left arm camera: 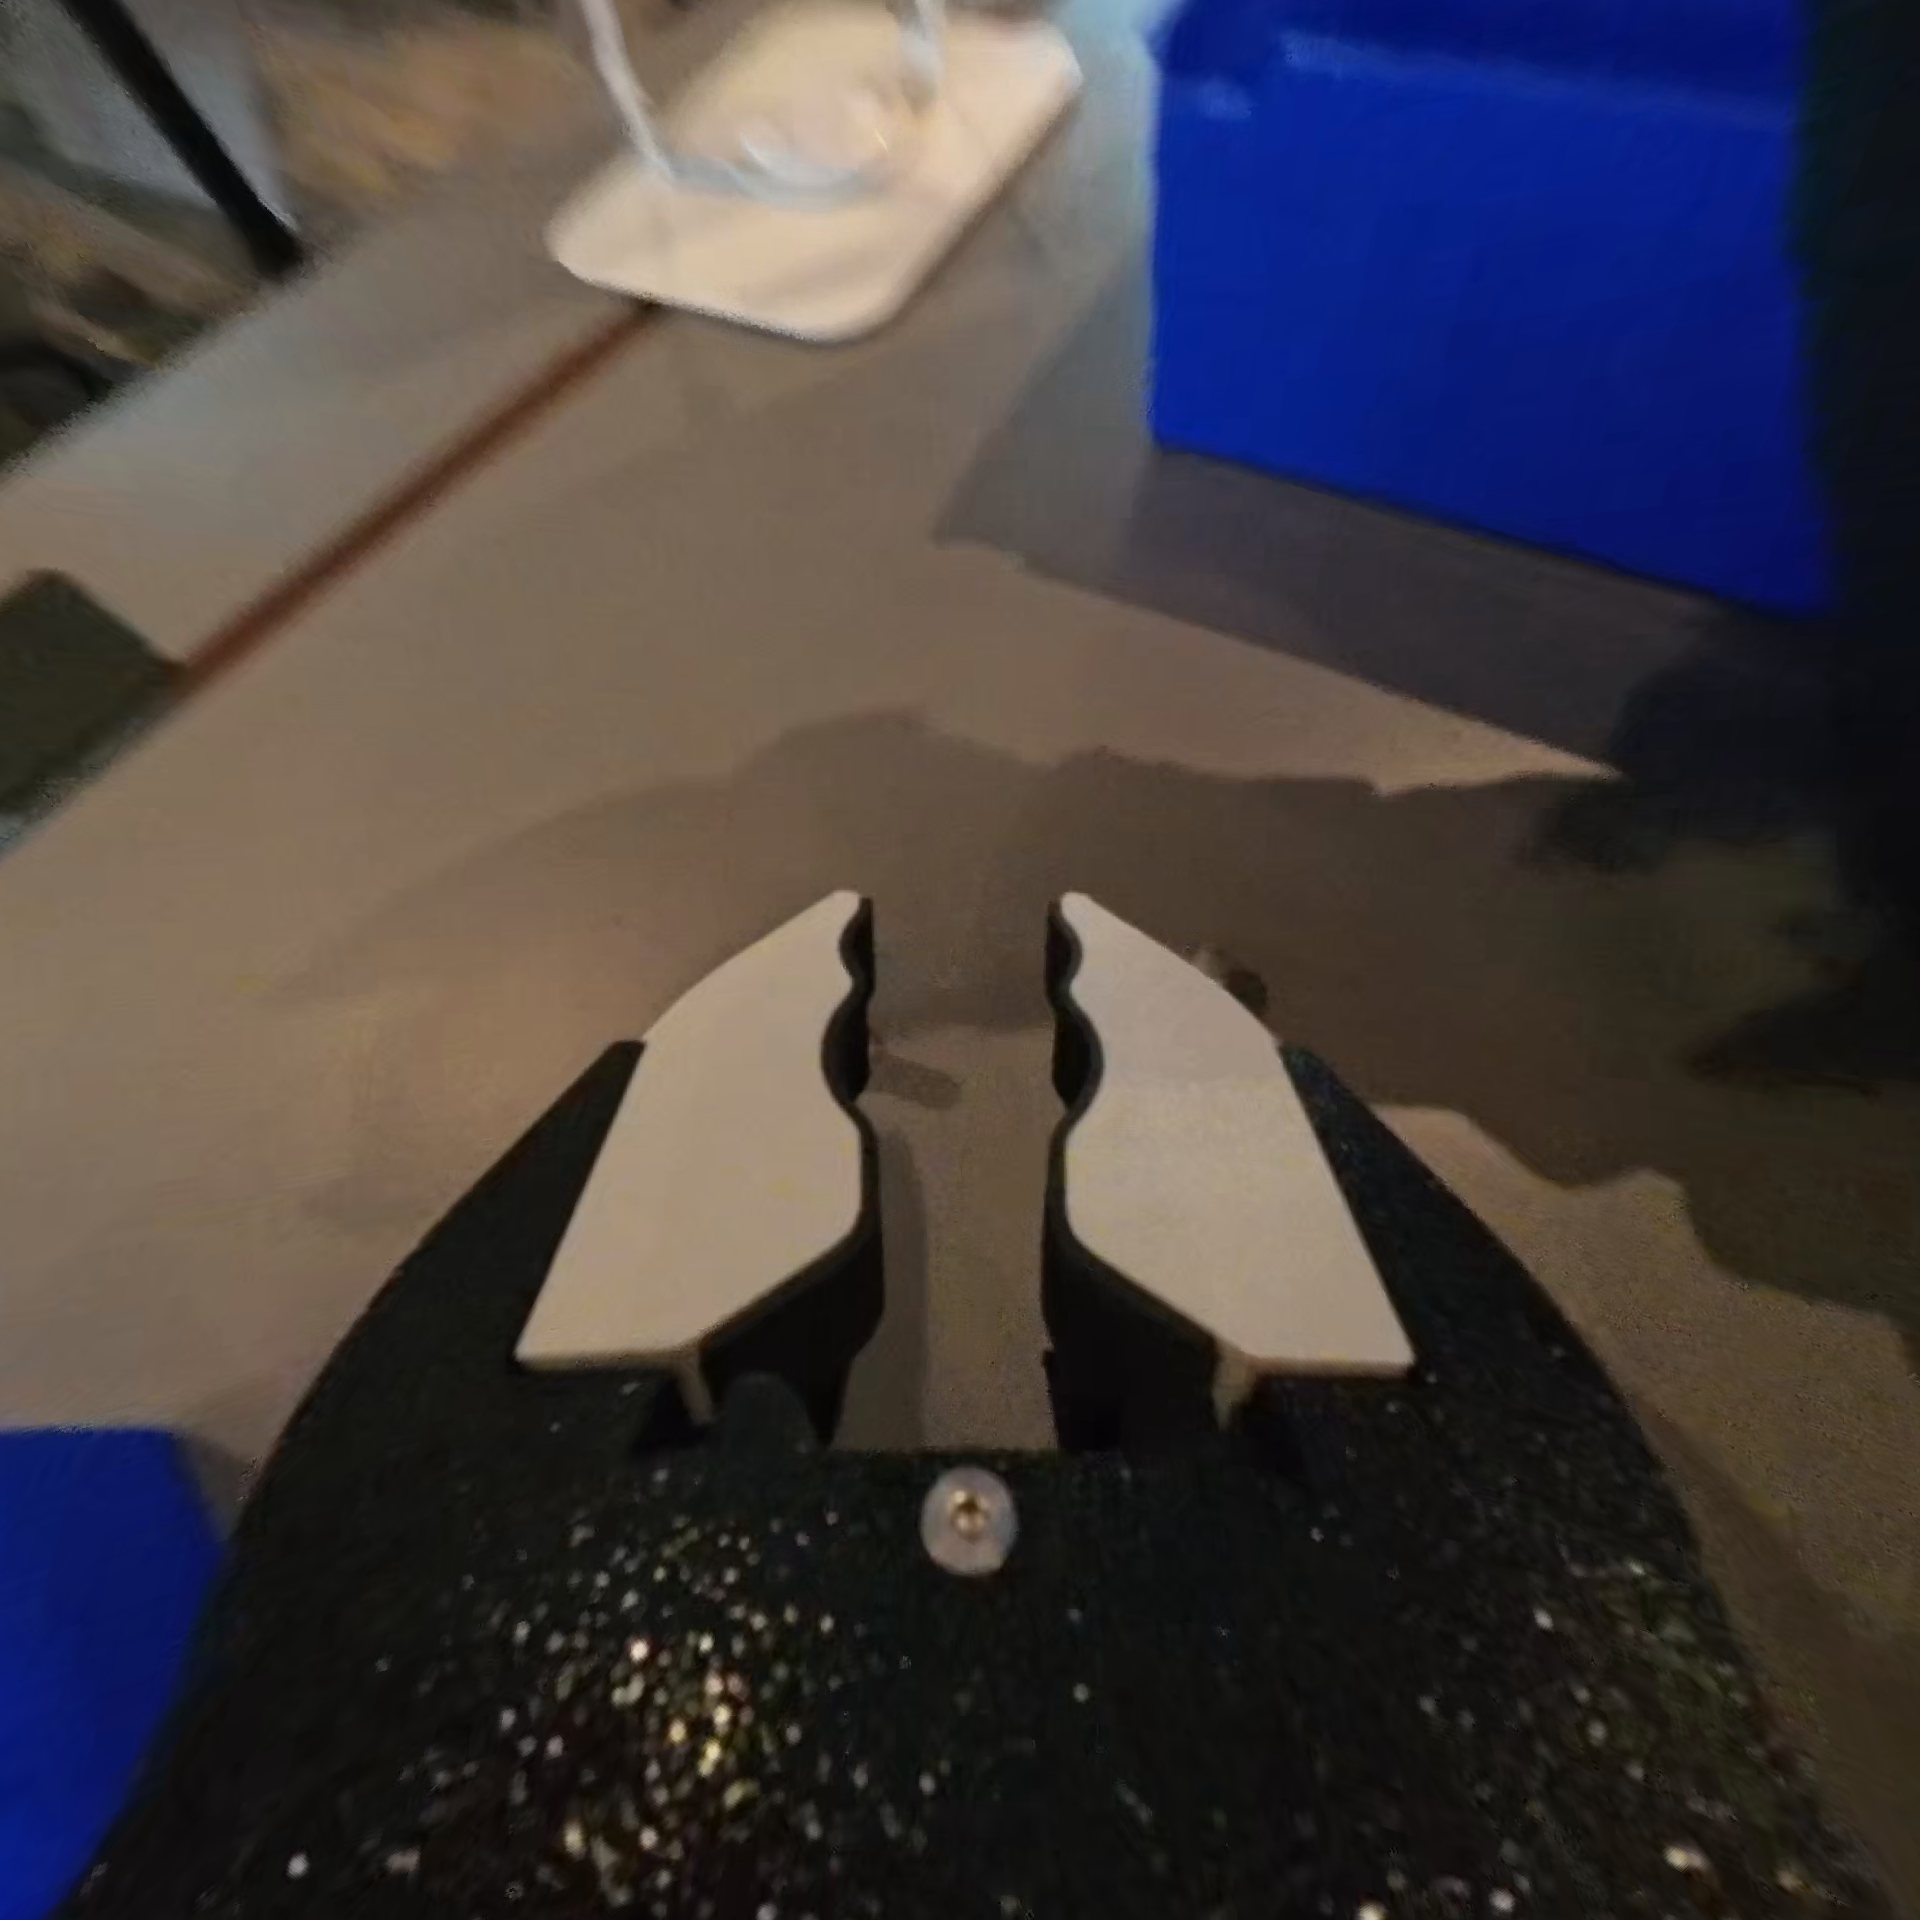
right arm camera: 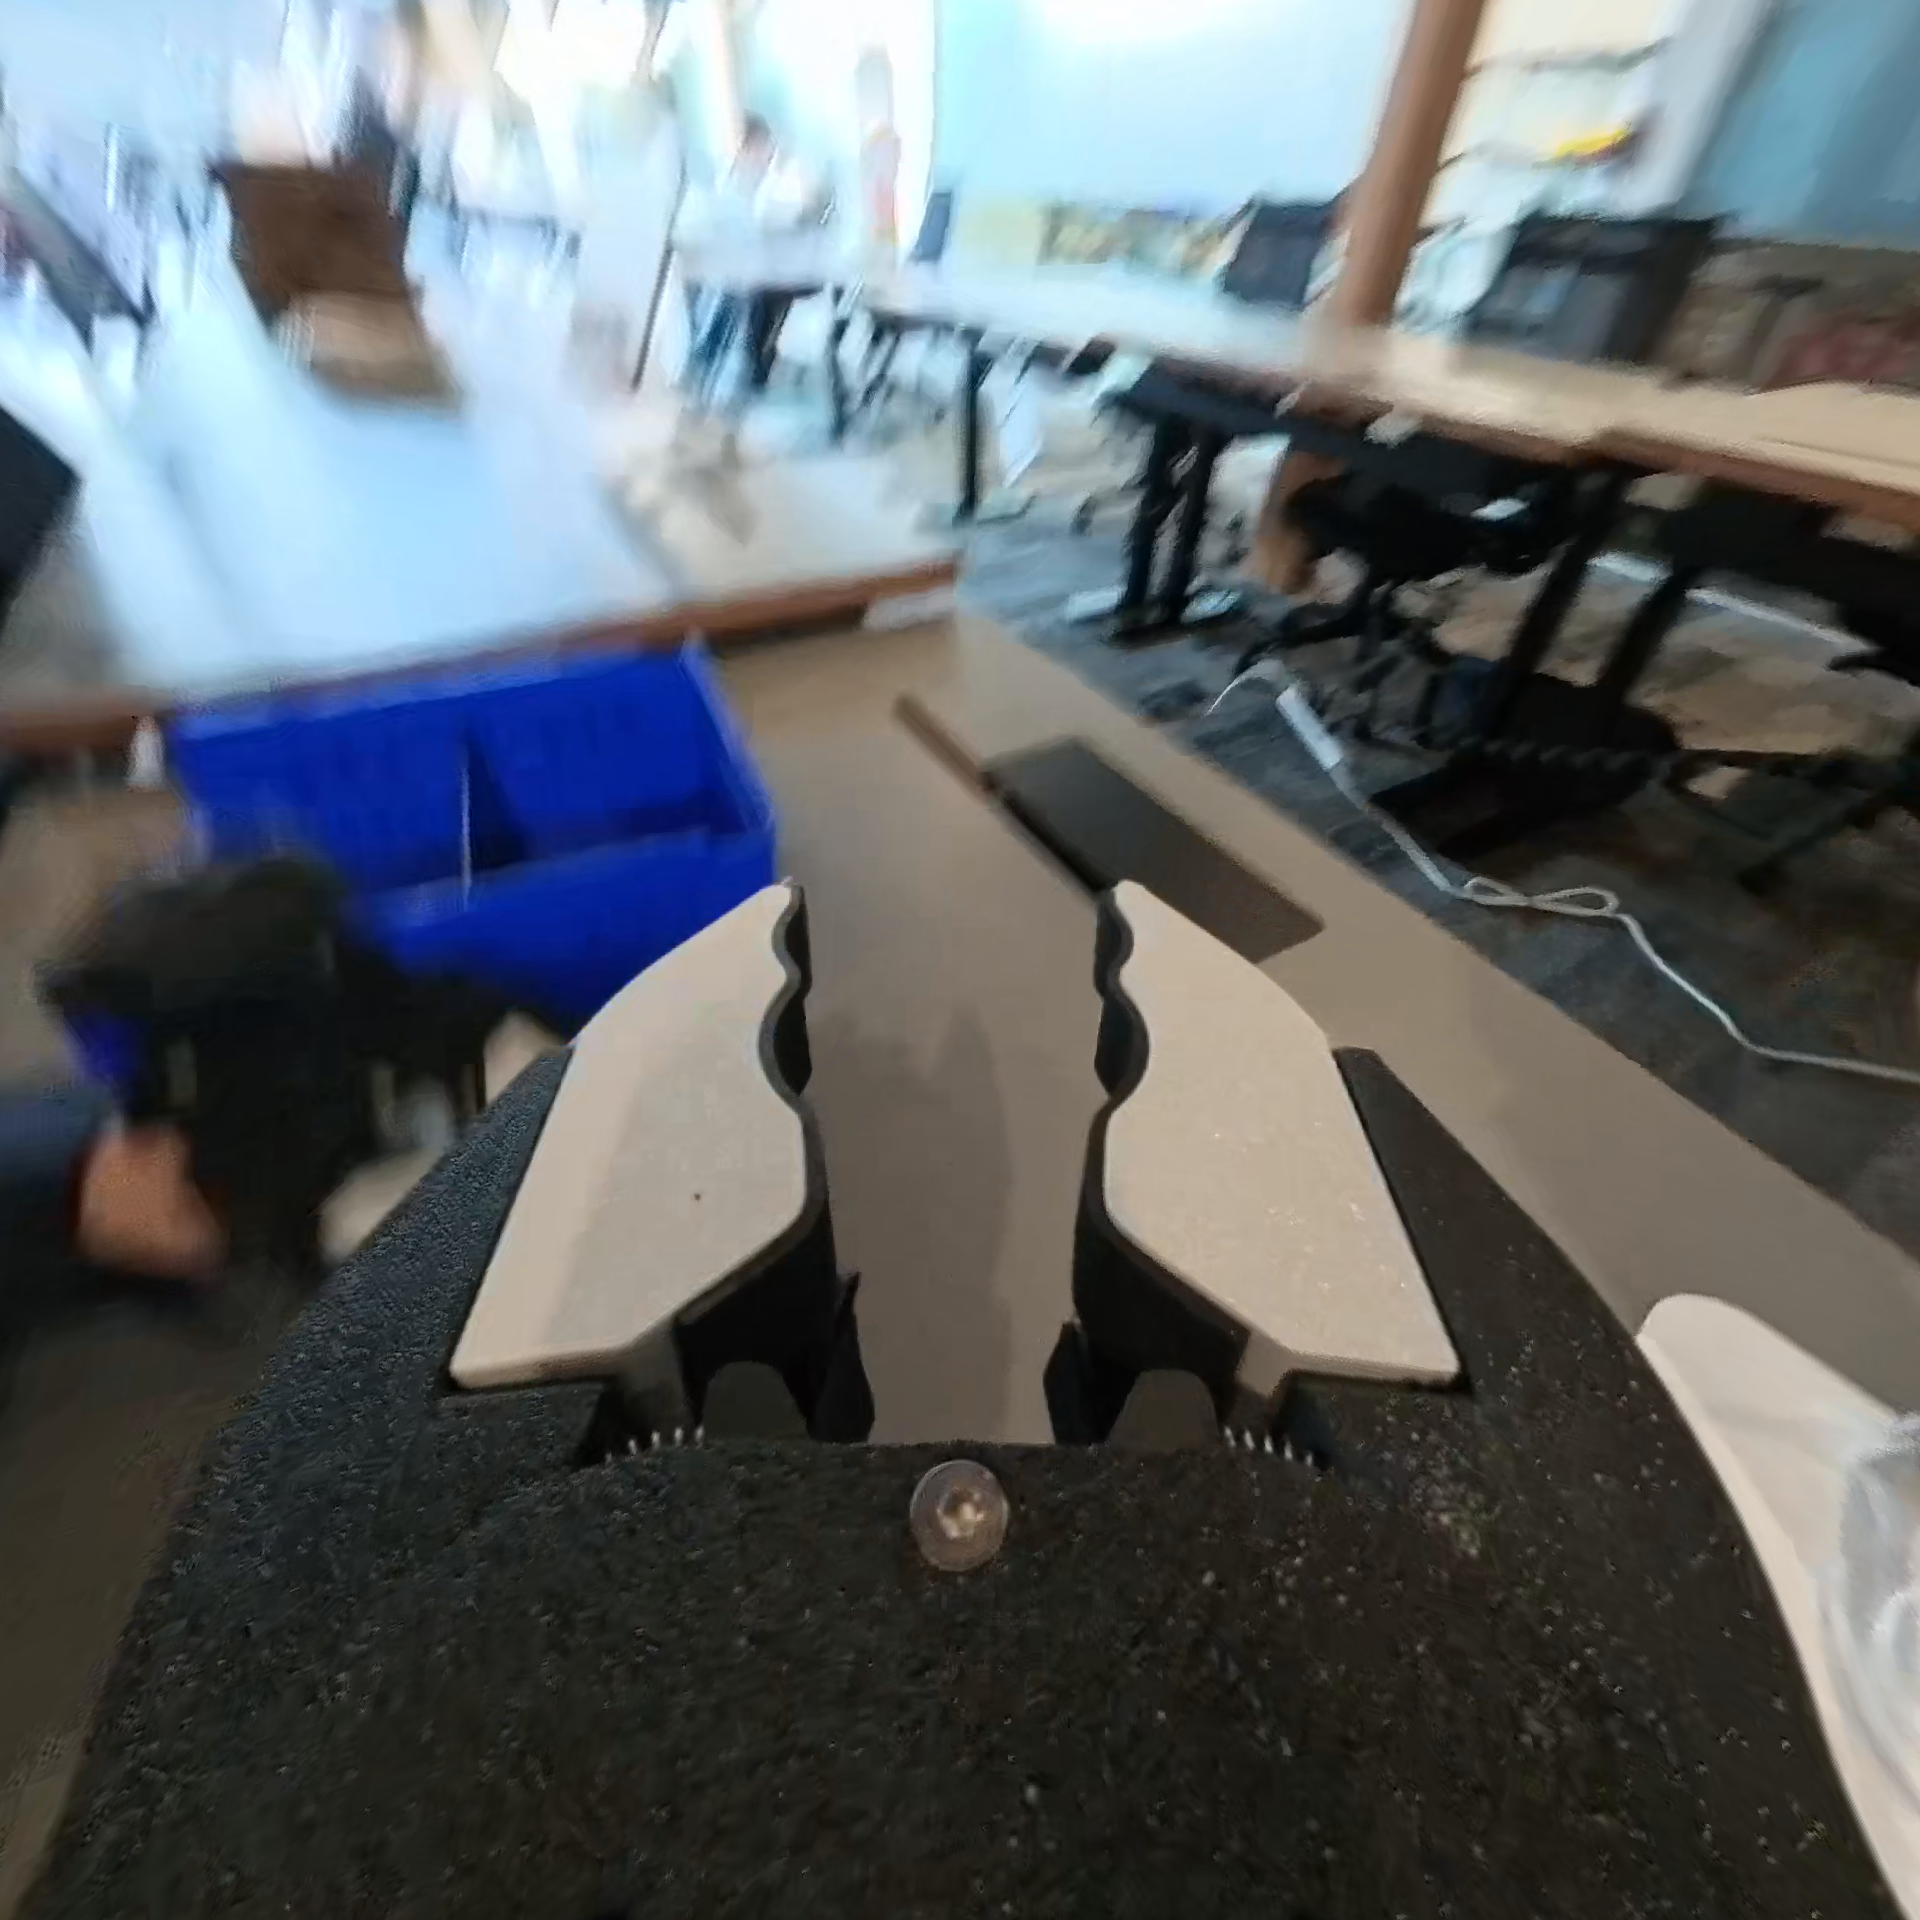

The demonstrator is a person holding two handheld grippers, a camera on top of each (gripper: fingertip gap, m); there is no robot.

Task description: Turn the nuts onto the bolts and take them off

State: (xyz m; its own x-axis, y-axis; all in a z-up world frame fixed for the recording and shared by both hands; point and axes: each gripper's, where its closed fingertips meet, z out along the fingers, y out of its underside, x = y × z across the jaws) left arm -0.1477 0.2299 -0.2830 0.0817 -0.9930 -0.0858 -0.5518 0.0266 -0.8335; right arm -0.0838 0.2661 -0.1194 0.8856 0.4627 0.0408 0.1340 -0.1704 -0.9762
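In the left wrist view my left gripper (left arm camera: 961, 914) is open and empty, low over the grey table (left arm camera: 520, 831). A small blurred metal piece (left arm camera: 1226, 971) lies on the table just past its right finger; I cannot tell whether it is a nut or a bolt. In the right wrist view my right gripper (right arm camera: 951, 904) is open and empty above the table (right arm camera: 935, 1039). The left gripper (right arm camera: 239, 987) shows there as a dark blurred shape at the left, held by a hand (right arm camera: 135, 1195). No nut or bolt shows clearly in either view.
A blue bin (left arm camera: 1455, 312) stands at the right; in the right wrist view the bin (right arm camera: 499, 810) shows compartments. A white tray (left arm camera: 821, 177) holds a clear bag and also shows in the right wrist view (right arm camera: 1766, 1507). A black plate (right arm camera: 1143, 831) lies near the table's right edge. My hands' fingertips stand some 20 cm from each other.
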